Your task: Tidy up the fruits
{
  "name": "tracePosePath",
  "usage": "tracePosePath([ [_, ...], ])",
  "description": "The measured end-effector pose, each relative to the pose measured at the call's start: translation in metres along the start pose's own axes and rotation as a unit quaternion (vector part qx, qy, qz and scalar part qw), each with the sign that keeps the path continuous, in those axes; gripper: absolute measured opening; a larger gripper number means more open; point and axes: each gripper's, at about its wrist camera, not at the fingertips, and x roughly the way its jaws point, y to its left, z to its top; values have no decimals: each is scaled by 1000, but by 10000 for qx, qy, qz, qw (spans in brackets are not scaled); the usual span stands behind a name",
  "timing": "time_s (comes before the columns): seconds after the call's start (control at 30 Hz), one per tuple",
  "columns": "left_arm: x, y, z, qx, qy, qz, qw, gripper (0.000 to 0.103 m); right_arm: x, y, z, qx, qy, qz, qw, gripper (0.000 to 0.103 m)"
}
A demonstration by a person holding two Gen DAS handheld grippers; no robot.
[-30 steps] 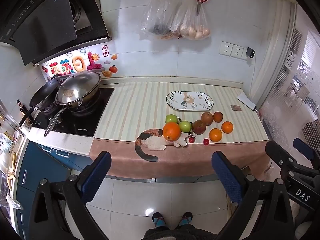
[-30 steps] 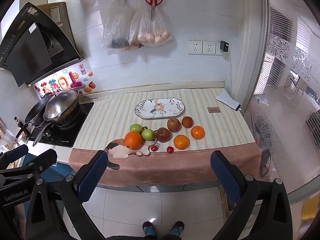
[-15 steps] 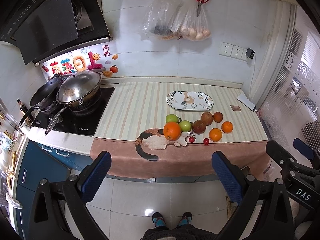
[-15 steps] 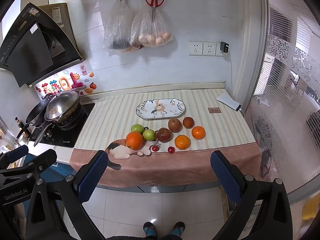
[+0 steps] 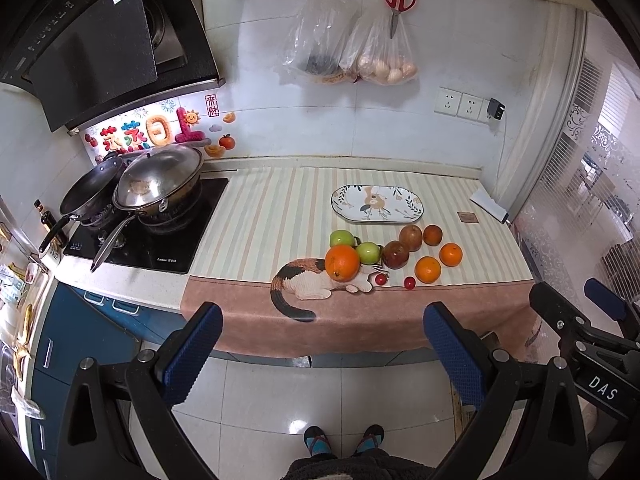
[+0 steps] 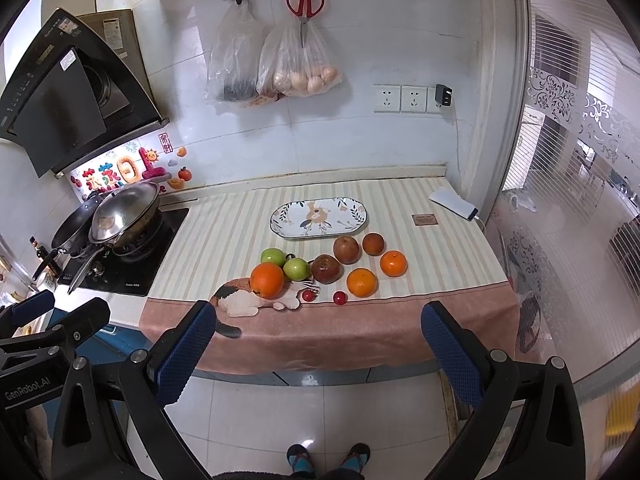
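Observation:
Fruit lies in a cluster on the striped cloth: a large orange (image 5: 342,263) (image 6: 267,280), two green apples (image 5: 368,252) (image 6: 296,268), reddish-brown apples (image 5: 396,254) (image 6: 326,268), two smaller oranges (image 5: 427,269) (image 6: 361,282) and two cherry tomatoes (image 5: 409,282) (image 6: 339,298). An empty oval patterned plate (image 5: 340,204) (image 6: 280,220) sits just behind them. My left gripper (image 5: 322,350) and right gripper (image 6: 318,350) are both open and empty, held back over the floor in front of the counter, well short of the fruit.
A stove with a lidded wok (image 5: 158,184) and a pan is at the left. Bags and scissors (image 6: 305,4) hang on the wall. A white device (image 6: 454,202) lies at the counter's right rear. A glass partition stands on the right. The cloth's edge (image 6: 328,344) overhangs the counter.
Both views have drifted very slightly; the fruit, plate and open grippers stand as before.

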Motion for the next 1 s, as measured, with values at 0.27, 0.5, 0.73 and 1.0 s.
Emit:
tracePosePath([
  [0.27, -2, 0, 1, -3, -16, -7, 10000, 103, -4, -1, -1, 0, -21, 11, 10000, 103],
  [0.5, -3, 0, 0, -5, -25, -6, 10000, 103, -5, -1, 0, -7, -26, 6, 10000, 103],
  [0.73, -3, 0, -1, -10, -30, -5, 10000, 103, -6, 0, 0, -8, -28, 7, 10000, 103],
  [1.0, -8, -2, 3, -18, -26, 17, 10000, 103, -11, 4, 3, -25, -32, 33, 10000, 103],
])
